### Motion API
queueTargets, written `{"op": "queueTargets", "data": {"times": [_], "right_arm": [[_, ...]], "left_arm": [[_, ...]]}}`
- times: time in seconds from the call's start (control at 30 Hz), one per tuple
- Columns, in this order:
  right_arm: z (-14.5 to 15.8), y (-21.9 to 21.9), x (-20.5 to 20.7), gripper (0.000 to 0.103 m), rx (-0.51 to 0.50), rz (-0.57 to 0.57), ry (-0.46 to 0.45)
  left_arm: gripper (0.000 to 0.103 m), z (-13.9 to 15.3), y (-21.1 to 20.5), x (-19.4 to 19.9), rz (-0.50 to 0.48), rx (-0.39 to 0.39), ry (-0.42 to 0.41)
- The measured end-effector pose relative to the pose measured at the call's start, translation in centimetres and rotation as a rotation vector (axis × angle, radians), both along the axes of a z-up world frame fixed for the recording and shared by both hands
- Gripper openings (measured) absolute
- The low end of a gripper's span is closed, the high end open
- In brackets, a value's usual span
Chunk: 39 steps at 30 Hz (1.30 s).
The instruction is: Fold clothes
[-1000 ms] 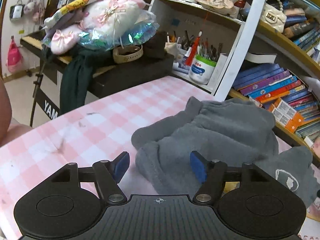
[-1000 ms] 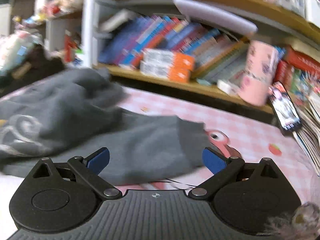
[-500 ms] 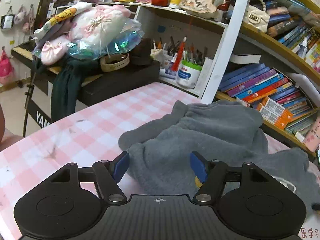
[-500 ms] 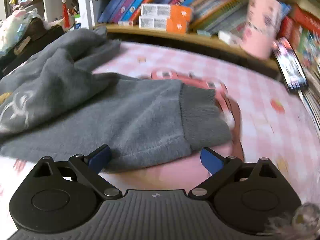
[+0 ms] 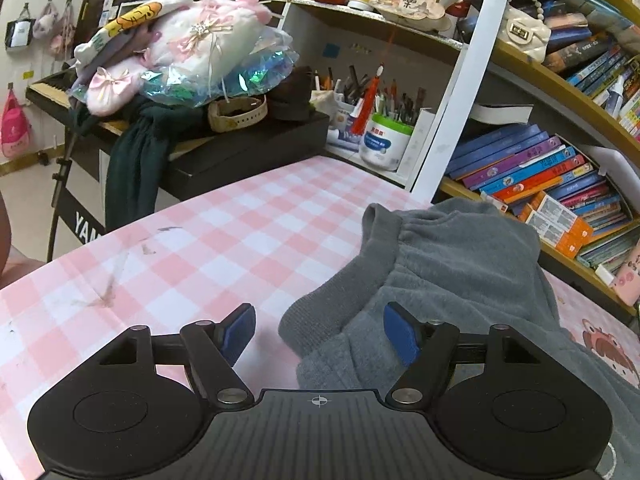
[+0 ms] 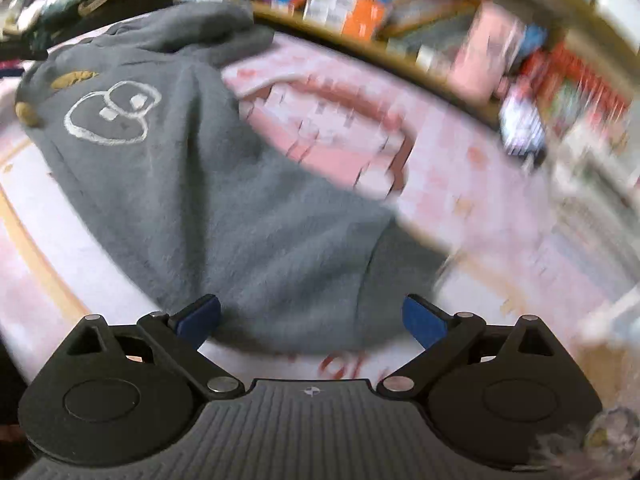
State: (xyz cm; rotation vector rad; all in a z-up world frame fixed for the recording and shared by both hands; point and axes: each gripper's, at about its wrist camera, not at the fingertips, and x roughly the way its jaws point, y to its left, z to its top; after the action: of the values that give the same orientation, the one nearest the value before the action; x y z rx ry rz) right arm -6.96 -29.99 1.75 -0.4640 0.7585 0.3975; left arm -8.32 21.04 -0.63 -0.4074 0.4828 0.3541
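A grey fleece garment [image 5: 452, 272] lies rumpled on the pink checked tablecloth [image 5: 208, 240]. Its gathered waistband edge [image 5: 384, 236] faces the left wrist view. My left gripper [image 5: 320, 330] hovers over the garment's near corner, open, with a fold of cloth below and between the blue pads, which do not press on it. In the blurred right wrist view the same garment [image 6: 224, 200] shows a white outline print [image 6: 112, 114], and a ribbed cuff end [image 6: 400, 280] lies just ahead of my right gripper [image 6: 312, 320], which is open wide.
Bookshelves [image 5: 540, 176] packed with books run along the far side of the table. A white pen tub [image 5: 384, 140] stands at the shelf corner. A keyboard piled with soft toys and bags [image 5: 192, 64] stands beyond the table's left end.
The right gripper has swept sideways along the garment and rolled, so the cuff end now lies right before its jaws. In the left view the garment has shifted and its waistband edge now shows.
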Motion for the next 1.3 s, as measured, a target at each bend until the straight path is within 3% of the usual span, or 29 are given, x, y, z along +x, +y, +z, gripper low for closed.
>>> {"op": "queueTargets", "data": {"times": [0.1,0.2,0.27,0.43,0.63,0.67,0.7,0.73,0.8,0.9,1.03,1.13,1.2,1.3], "right_arm": [[0.9,0.9,0.4,0.098,0.027,0.006,-0.090],[0.7,1.2,1.1,0.097,0.041,-0.006,-0.120],[0.3,1.4,1.6,0.088,0.040,-0.016,-0.129],[-1.7,0.4,2.0,0.064,-0.026,-0.077,-0.117],[-1.8,-1.2,1.7,0.063,0.040,-0.104,-0.069],[-1.8,-1.1,1.6,0.063,0.040,-0.105,-0.069],[-1.8,-1.1,1.5,0.063,0.041,-0.107,-0.069],[-1.8,-1.0,1.5,0.063,0.039,-0.106,-0.070],[-1.7,-0.7,1.6,0.063,0.037,-0.103,-0.069],[-1.7,-0.2,1.5,0.063,0.053,-0.076,-0.057],[-1.7,1.4,1.2,0.069,0.147,0.010,-0.014],[-2.0,3.2,1.0,0.069,0.180,0.035,-0.029],[-2.1,4.0,1.0,0.069,0.186,0.037,-0.041],[-1.8,4.3,1.2,0.069,0.191,0.038,-0.057]], "left_arm": [[0.072,0.1,-0.1,-0.1,-0.008,0.002,-0.003],[0.072,0.4,-0.2,-0.3,-0.014,0.010,-0.010],[0.072,0.5,0.1,-0.3,-0.007,0.012,-0.009],[0.072,-0.1,0.6,0.7,-0.014,-0.016,0.016],[0.069,-0.4,-0.8,3.3,-0.118,0.050,0.090],[0.064,-0.4,-1.0,3.6,-0.134,0.062,0.096],[0.042,-0.5,-1.1,3.8,-0.150,0.074,0.102],[0.036,-0.5,-1.0,4.0,-0.164,0.072,0.102],[0.031,-0.6,-0.2,4.2,-0.180,0.038,0.090],[0.030,0.0,1.3,4.2,-0.103,0.084,0.071],[0.031,1.0,3.6,3.7,0.047,0.117,0.050],[0.040,0.7,4.4,3.5,0.094,0.162,0.111],[0.055,0.6,4.7,3.0,0.109,0.186,0.139],[0.064,1.7,4.5,0.8,0.135,0.209,0.061]]}}
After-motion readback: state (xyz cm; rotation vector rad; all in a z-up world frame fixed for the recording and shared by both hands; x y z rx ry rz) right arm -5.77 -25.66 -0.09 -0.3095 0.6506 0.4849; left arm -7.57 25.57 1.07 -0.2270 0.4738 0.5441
